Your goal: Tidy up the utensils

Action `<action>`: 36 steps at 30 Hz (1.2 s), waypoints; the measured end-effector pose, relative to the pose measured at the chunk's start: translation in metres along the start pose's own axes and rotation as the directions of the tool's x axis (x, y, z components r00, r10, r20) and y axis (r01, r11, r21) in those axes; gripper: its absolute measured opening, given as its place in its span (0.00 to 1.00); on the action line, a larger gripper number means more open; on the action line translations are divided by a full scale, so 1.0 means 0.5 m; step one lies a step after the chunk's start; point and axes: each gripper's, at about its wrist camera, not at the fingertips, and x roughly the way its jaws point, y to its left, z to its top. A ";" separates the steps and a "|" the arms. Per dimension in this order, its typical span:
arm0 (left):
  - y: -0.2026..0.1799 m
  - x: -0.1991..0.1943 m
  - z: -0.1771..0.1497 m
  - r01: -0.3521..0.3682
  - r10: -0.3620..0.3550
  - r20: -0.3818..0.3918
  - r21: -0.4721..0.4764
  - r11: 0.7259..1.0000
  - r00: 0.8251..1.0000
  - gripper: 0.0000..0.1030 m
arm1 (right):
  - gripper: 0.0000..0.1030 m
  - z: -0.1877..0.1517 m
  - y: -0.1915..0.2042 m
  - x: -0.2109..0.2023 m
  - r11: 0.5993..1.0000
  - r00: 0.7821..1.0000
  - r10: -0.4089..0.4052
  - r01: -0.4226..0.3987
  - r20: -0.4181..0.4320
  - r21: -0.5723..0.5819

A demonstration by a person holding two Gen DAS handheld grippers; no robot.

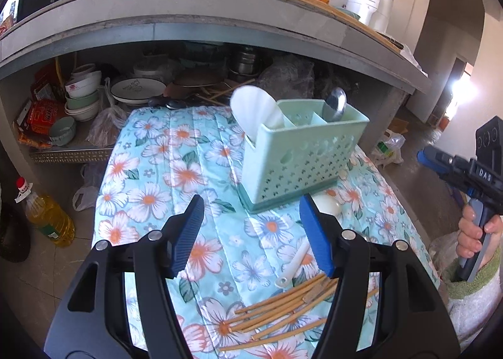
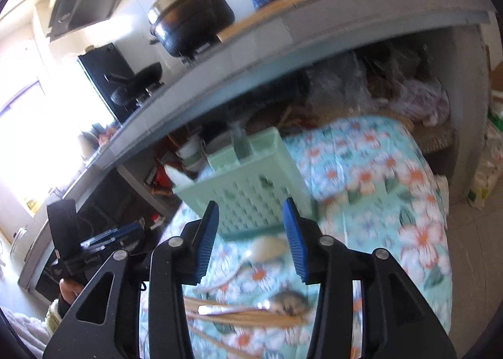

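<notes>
A mint-green perforated utensil holder point(image 1: 295, 161) stands on the floral tablecloth point(image 1: 176, 157), with a white ladle point(image 1: 254, 110) and a metal spoon point(image 1: 334, 104) upright in it. Several wooden chopsticks point(image 1: 283, 305) and a white spoon point(image 1: 294, 261) lie near the front edge. My left gripper point(image 1: 251, 223) hovers open above the cloth, empty. In the right wrist view, my right gripper point(image 2: 251, 233) is open and empty, short of the holder point(image 2: 248, 189). Below it lie a white spoon point(image 2: 267, 249), a metal spoon point(image 2: 289, 302) and chopsticks point(image 2: 248, 318).
A concrete counter point(image 1: 220, 22) with pots, bottles and a white appliance point(image 1: 372, 3) overhangs a shelf of bowls and plates point(image 1: 85, 91) behind the table. An oil bottle point(image 1: 47, 214) stands on the floor at left. A hand holds the right gripper's body point(image 1: 474, 170).
</notes>
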 end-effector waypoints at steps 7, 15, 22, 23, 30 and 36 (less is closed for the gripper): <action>-0.050 0.032 -0.036 0.036 -0.033 -0.060 0.050 0.998 0.998 0.65 | 0.44 -0.119 -0.042 0.022 0.991 0.982 -0.096 0.110 -0.164 0.075; -0.114 0.080 -0.063 0.025 -0.012 -0.084 0.161 0.987 0.996 0.66 | 0.48 -0.160 -0.054 0.019 0.986 0.979 -0.099 0.121 -0.180 0.117; -0.121 0.123 -0.081 0.017 0.000 -0.132 0.123 0.992 0.991 0.67 | 0.48 -0.116 -0.109 0.082 0.940 0.973 0.120 -0.047 -0.198 0.337; -0.117 0.128 -0.085 0.010 0.005 -0.142 0.106 0.994 0.990 0.67 | 0.48 -0.108 -0.116 0.099 0.927 0.967 0.144 -0.059 -0.208 0.371; -0.090 0.119 -0.101 -0.041 0.051 -0.145 0.066 0.997 0.988 0.67 | 0.48 -0.100 -0.163 0.264 0.798 0.906 0.282 -0.039 -0.316 0.601; -0.082 0.086 -0.111 -0.083 0.093 -0.091 0.109 0.991 0.991 0.67 | 0.37 -0.112 -0.182 0.330 0.708 0.896 0.328 -0.023 -0.300 0.706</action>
